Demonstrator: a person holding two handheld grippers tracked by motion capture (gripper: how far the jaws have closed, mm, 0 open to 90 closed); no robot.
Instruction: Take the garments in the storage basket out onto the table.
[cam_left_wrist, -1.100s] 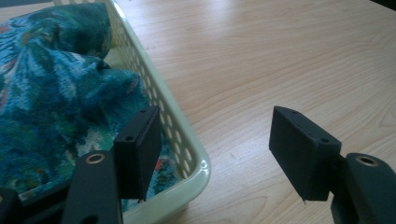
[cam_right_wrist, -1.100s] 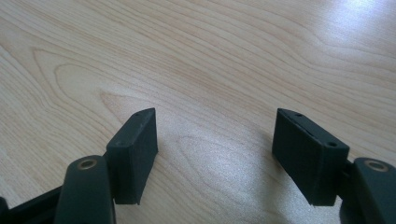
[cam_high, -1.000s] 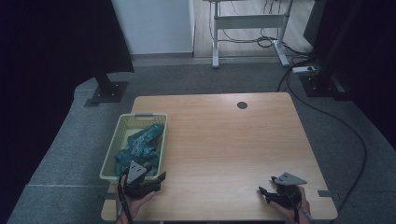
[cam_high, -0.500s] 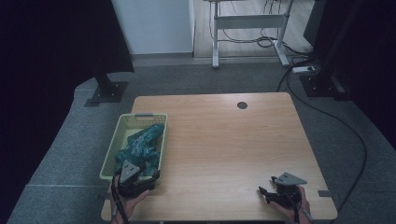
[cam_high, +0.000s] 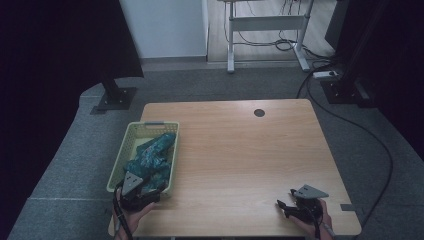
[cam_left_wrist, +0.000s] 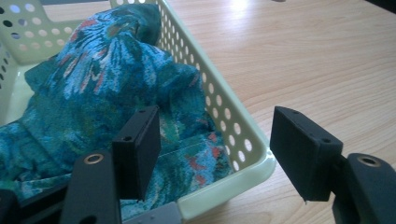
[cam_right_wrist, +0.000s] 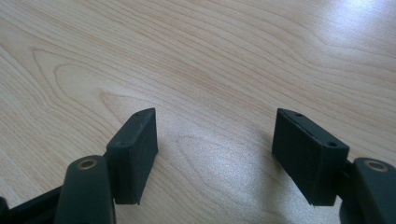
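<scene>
**Cloth not yet gripped**

Cloth (cam_left_wrist: 107, 88) lies bunched in the basket (cam_left_wrist: 224, 112), table's (cam_high: 240, 150) left side. Left gripper (cam_left_wrist: 215, 154) straddles the near basket corner, jaws apart, holding nothing. Right gripper (cam_right_wrist: 215, 154) idles apart over bare wood. Likely nothing done yet. Cloth's underside hidden; its type is unclear.

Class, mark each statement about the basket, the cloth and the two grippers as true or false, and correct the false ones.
1. The blue patterned cloth lies inside the pale green basket. True.
2. The left gripper is shut on the cloth. False: its jaws stand open, one over the cloth, one outside the basket's wall.
3. The right gripper is open over bare wooden table. True.
4. The basket sits at the table's right edge. False: it is at the left edge.
</scene>
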